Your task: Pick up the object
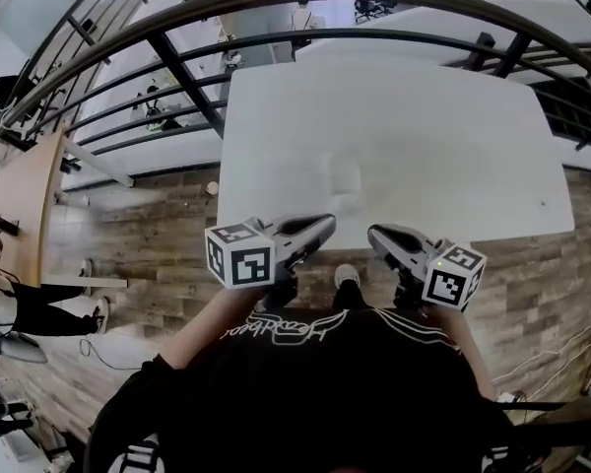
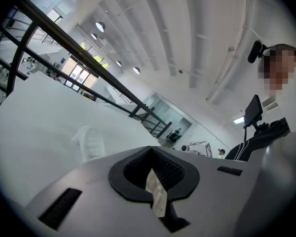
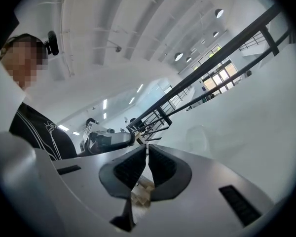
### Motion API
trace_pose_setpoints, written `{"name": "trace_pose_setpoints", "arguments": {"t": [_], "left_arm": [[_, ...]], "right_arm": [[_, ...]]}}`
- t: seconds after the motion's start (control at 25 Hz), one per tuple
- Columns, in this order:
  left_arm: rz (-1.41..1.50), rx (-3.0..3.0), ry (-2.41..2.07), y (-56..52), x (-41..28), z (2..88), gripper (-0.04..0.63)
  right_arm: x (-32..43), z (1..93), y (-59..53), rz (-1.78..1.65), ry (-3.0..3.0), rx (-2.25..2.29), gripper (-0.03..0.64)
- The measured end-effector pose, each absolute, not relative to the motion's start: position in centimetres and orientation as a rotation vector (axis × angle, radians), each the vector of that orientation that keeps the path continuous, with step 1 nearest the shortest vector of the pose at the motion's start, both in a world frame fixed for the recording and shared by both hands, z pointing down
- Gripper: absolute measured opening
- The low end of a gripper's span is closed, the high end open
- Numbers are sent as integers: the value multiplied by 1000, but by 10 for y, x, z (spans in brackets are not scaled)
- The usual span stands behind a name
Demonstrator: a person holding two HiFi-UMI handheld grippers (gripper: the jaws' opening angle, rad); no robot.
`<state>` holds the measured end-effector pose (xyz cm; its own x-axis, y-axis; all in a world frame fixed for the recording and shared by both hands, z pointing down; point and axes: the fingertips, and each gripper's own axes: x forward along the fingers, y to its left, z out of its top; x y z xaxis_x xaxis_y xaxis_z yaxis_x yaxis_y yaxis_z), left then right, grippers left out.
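A clear plastic cup [image 1: 347,177] stands on the white table [image 1: 453,136], near its front edge; it is faint against the white top. The same cup [image 2: 89,141] shows left of the jaws in the left gripper view, and the cup [image 3: 200,137] lies right of the jaws in the right gripper view. My left gripper [image 1: 325,227] and right gripper [image 1: 374,235] hover side by side just short of the table's front edge, tips pointing toward the cup. The left gripper [image 2: 150,149] is shut on nothing. The right gripper [image 3: 147,147] is also shut on nothing, with only a slit between its pads.
A black metal railing [image 1: 177,67] curves round the table's far and left sides. Wood-plank floor [image 1: 158,225] lies below the front edge. A wooden desk [image 1: 25,195] and a standing person [image 1: 39,308] are at the far left.
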<state>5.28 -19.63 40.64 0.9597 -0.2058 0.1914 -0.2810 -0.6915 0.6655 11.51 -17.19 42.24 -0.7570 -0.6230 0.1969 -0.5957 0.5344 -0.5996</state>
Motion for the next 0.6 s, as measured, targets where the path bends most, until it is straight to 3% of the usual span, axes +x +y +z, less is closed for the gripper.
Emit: {"name": "trace_pose_setpoints", "arguments": {"t": [0.6], "left_arm": [[69,2256,-471,-263,38,439,8]], "right_arm": [[106,450,-252,-1091,2845,-986,21]]}}
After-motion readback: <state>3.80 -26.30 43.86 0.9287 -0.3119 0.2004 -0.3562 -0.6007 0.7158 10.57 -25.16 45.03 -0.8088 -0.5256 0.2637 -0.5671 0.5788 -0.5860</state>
